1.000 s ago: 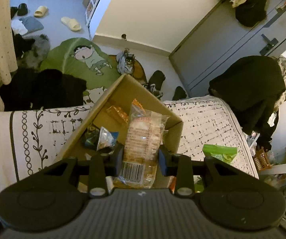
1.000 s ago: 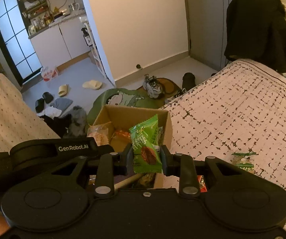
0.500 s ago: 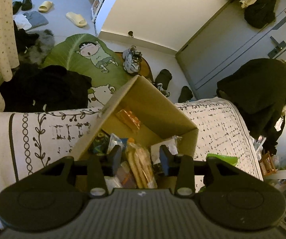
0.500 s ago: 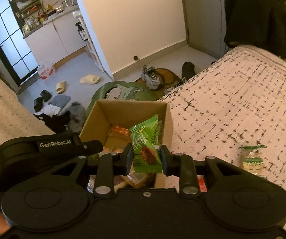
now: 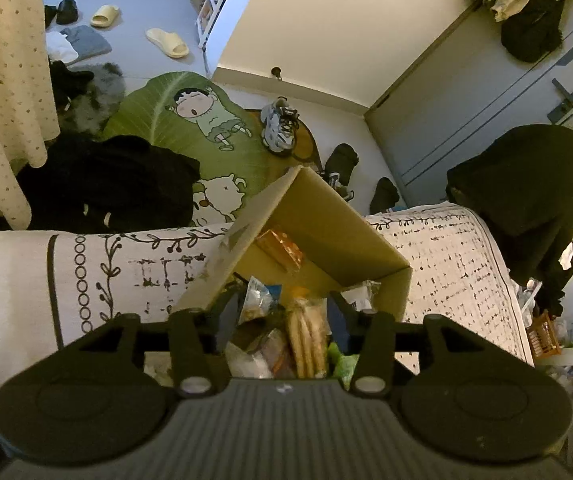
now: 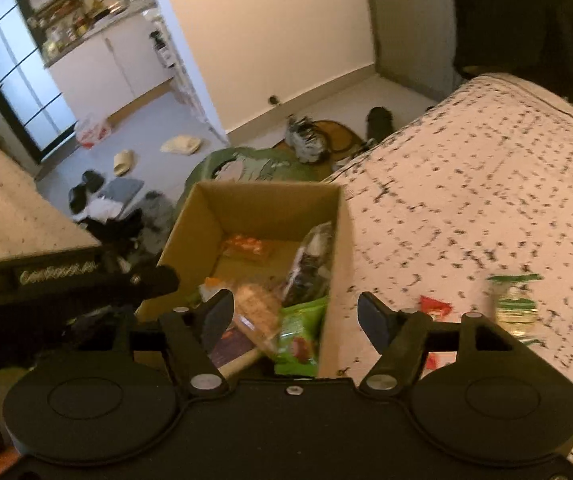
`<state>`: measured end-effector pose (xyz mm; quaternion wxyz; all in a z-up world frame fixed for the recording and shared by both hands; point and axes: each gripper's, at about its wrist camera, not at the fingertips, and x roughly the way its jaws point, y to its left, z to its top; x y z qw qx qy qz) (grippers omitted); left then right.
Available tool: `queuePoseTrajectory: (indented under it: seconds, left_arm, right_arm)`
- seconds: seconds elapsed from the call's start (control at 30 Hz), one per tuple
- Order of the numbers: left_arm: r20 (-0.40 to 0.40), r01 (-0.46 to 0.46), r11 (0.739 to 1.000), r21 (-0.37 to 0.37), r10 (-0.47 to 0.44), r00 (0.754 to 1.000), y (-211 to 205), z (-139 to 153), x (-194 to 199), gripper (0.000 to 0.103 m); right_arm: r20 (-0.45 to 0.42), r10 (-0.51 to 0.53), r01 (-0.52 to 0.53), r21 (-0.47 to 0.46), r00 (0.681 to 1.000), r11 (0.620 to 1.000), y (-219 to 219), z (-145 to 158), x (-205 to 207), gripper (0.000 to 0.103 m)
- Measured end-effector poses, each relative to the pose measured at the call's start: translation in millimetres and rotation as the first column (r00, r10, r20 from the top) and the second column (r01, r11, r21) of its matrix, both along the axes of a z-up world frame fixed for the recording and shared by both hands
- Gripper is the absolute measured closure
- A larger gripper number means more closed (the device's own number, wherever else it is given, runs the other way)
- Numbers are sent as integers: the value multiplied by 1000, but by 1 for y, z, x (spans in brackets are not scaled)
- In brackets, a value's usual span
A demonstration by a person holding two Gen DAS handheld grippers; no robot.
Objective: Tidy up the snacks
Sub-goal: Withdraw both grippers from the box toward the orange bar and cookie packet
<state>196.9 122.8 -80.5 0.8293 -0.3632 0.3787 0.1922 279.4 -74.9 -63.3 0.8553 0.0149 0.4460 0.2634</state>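
A cardboard box sat open on a bed covered with a pale, black-flecked blanket, near the edge that faced a cluttered floor. The right gripper hung above the box's near right corner with its two fingers spread wide and nothing between them. Directly under that gap, a green snack packet lay inside the box against its right wall, beside a clear bag of biscuits and a dark wrapped snack that leaned on the same wall. An orange packet lay further back on the box floor. On the blanket to the right of the box, well apart from it, lay a small red wrapper and a green-and-white packet, the latter blurred. The left gripper was also open, holding nothing, and hovered over the box from the opposite side; below it the biscuit bag rested among other wrappers. Beyond the bed, a green cartoon rug, sneakers and slippers lay on the floor.
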Motion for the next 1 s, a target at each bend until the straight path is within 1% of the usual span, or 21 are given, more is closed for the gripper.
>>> queuePoseTrajectory:
  seconds: [0.03, 0.07, 0.1, 0.17, 0.23, 0.3, 0.37, 0.4, 0.43, 0.5, 0.53, 0.67, 0.77, 0.9, 1.0]
  left_arm:
    - [-4, 3, 1000, 1, -3, 1000, -1, 2, -1, 49]
    - [-8, 6, 1000, 4, -6, 1000, -2, 3, -1, 46]
    - [-12, 10, 1000, 9, -9, 1000, -3, 5, -2, 44]
    - [-15, 22, 1000, 18, -22, 1000, -6, 9, -5, 38]
    - [-23, 38, 999, 32, -37, 999, -9, 12, -7, 35]
    - [-30, 51, 998, 48, -49, 998, -13, 16, -8, 30]
    - [-49, 54, 996, 69, -50, 998, -16, 19, -9, 22]
    - [-66, 55, 996, 77, -50, 997, -17, 20, -10, 20]
    - [-68, 59, 995, 76, -53, 996, -18, 20, -11, 20]
    - [-59, 67, 995, 74, -63, 996, -21, 23, -12, 20]
    - [-58, 68, 994, 80, -64, 996, -22, 24, -12, 20]
    - [-62, 78, 993, 86, -73, 995, -33, 27, -10, 20]
    - [-71, 91, 992, 90, -85, 994, -44, 29, -5, 20]
    - [-67, 123, 989, 86, -117, 991, -60, 31, 4, 20]
    - [-62, 144, 986, 84, -139, 988, -74, 31, 11, 20]
  right_arm:
    - [8, -14, 14, -6, 1000, 1000, -4, 2, 0, 26]
    - [19, -27, 27, -17, 999, 999, -7, 4, 0, 19]
    - [34, -40, 41, -31, 999, 999, -9, 7, -2, 14]
    - [54, -54, 57, -56, 997, 997, -13, 10, -4, 12]
    - [59, -57, 61, -62, 997, 996, -18, 11, -7, 10]
    - [59, -63, 66, -65, 996, 996, -22, 11, -7, 7]
    - [56, -75, 79, -74, 996, 994, -26, 12, -6, 7]
    - [54, -82, 86, -76, 995, 993, -30, 13, -6, 6]
    - [54, -89, 93, -75, 995, 993, -34, 14, -6, 6]
    - [57, -110, 113, -65, 992, 991, -45, 18, -5, 1]
    - [60, -124, 128, -55, 990, 990, -52, 20, -5, 0]
    - [43, -192, 193, -15, 980, 981, -86, 26, 1, 0]
    - [4, -243, 243, 26, 970, 970, -114, 26, 9, 0]
    - [-38, -332, 334, 64, 942, 940, -148, 20, 21, 0]
    - [-55, -373, 377, 85, 926, 922, -166, 16, 28, 0]
